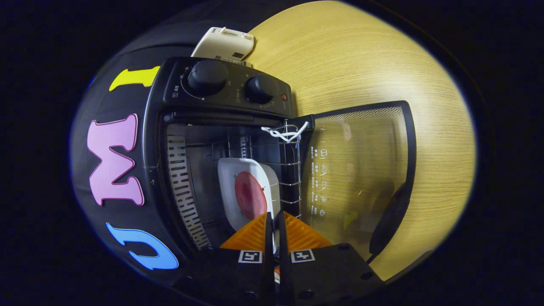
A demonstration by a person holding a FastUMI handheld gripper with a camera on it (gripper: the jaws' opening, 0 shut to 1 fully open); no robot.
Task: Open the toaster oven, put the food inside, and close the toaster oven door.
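The black toaster oven (221,97) stands on the wooden table with its glass door (361,170) swung fully open; the whole scene looks rolled sideways. A white square plate (238,178) carrying a round red piece of food (250,195) is inside the oven cavity, beside the wire rack (291,170). My gripper (275,216) is shut on the near rim of the plate, its fingers reaching into the oven mouth. The plate's near edge is hidden behind the fingers.
Two black knobs (207,76) (261,89) sit on the oven's control panel. The door's dark handle (389,221) juts out over the table (382,63). A white cord (282,134) is tied to the rack's front. A white device (223,42) lies behind the oven.
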